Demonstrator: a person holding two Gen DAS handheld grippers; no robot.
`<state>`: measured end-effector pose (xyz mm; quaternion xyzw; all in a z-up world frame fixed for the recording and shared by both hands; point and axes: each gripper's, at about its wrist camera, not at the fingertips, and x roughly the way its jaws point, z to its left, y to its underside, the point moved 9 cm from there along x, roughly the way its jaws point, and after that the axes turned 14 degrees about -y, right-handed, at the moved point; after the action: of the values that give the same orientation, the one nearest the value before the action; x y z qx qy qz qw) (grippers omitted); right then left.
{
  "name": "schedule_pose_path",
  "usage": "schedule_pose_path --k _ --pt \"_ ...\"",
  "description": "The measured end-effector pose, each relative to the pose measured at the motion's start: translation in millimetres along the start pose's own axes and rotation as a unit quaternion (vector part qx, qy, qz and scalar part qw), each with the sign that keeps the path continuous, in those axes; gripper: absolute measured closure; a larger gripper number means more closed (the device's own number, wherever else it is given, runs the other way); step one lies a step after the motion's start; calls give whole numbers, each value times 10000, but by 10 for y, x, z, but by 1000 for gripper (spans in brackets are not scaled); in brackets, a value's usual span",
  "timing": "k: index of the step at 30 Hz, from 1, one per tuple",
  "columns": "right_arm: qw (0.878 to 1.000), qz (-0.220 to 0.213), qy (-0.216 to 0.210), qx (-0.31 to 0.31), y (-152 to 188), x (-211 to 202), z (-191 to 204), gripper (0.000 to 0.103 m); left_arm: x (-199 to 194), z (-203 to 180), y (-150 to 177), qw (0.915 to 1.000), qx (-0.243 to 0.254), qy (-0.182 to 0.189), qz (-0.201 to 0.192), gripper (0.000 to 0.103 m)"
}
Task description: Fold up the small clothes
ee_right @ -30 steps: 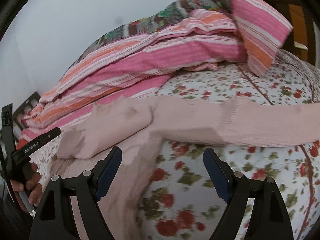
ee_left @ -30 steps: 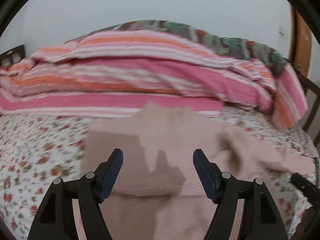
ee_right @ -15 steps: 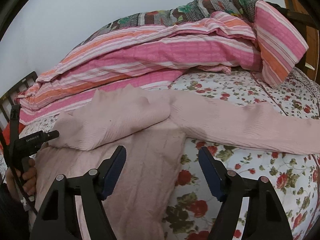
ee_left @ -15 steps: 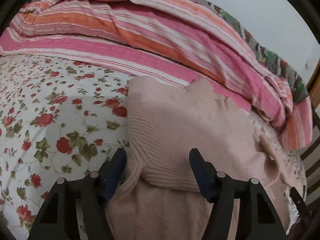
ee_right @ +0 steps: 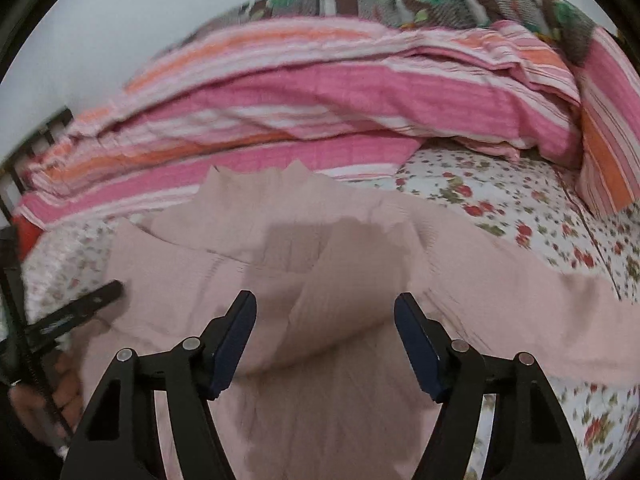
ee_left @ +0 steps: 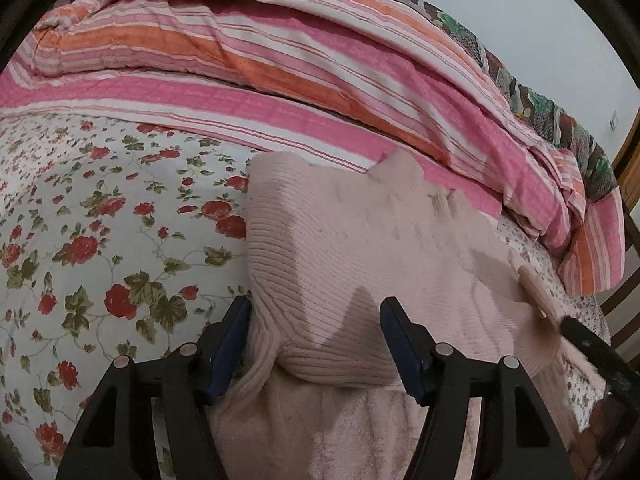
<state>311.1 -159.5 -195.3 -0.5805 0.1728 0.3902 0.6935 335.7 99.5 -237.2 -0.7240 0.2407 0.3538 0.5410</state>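
A pale pink ribbed sweater (ee_left: pixel 360 240) lies on the bed, its upper part folded down over its body. My left gripper (ee_left: pixel 315 308) is open astride the rounded fold at the sweater's left edge. Its left pad (ee_left: pixel 228 344) touches the bunched fabric and its right pad (ee_left: pixel 404 344) stands clear of it. My right gripper (ee_right: pixel 326 300) hangs open just above the middle of the sweater (ee_right: pixel 200 280), in a blurred picture. One sleeve (ee_right: pixel 540 320) stretches out to the right. In the right wrist view a hand (ee_right: pixel 60 392) holds the left gripper at the far left.
A floral sheet (ee_left: pixel 100 240) covers the bed on both sides of the sweater. A heaped pink and orange striped quilt (ee_left: pixel 280 60) runs along the far side by the wall. A wooden bed frame (ee_left: pixel 628 152) stands at the right, dark rails (ee_right: pixel 52 124) at the left.
My left gripper dropped down to the sweater's left folded edge and narrowed slightly. My right gripper swung left from over the sheet to over the sweater's middle, its jaws also a little narrower.
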Motion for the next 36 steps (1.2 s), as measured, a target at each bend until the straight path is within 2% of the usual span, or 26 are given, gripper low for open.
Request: schedule_pose_path --k 2,5,9,11,13,14,17,20,21,22,23,25,26,27,32,36 --pt "9995 186 232 -100 7 119 -18 32 -4 7 -3 10000 -13 16 5 39" --pt "9974 377 614 11 90 170 -164 39 -5 13 -3 10000 8 -2 1 39" --pt "9971 263 521 481 236 -9 -436 40 -9 13 -3 10000 2 -1 2 39" --pt "9965 253 510 608 302 -92 -543 44 -13 26 0 10000 -12 -5 -2 39" --pt "9958 240 631 619 330 -138 -635 53 -16 35 -4 10000 -31 5 -10 39" --pt "9956 215 658 636 355 -178 -696 53 -17 39 -7 10000 -45 15 -14 39" --pt "9957 164 417 811 388 -221 -763 56 -4 55 -45 9999 -105 -27 -53 40" --pt "9960 104 379 798 367 -246 -788 64 35 87 -93 9998 -183 -55 -35 41" --pt "9964 59 387 753 352 -260 -794 73 45 100 -107 9997 -225 -41 -45 42" --pt "9966 36 390 723 341 -265 -783 86 55 114 -110 9997 -239 -55 -51 46" --pt "9971 20 363 675 323 -258 -776 90 61 110 -107 9997 -233 -65 -50 57" --pt "9982 -11 286 528 269 -241 -741 96 74 92 -95 9998 -169 -79 -47 69" --pt "9986 -49 276 457 235 -241 -727 97 68 85 -102 9998 -145 -78 -86 82" --pt "9990 -112 247 358 181 -246 -696 97 47 79 -122 9998 -132 -38 -165 88" --pt "9989 -474 9 19 -99 -314 -566 98 -167 154 -274 9966 -291 132 -763 91" --pt "9978 -651 -150 24 -280 -309 -541 98 -132 236 -280 9967 -429 130 -684 91"
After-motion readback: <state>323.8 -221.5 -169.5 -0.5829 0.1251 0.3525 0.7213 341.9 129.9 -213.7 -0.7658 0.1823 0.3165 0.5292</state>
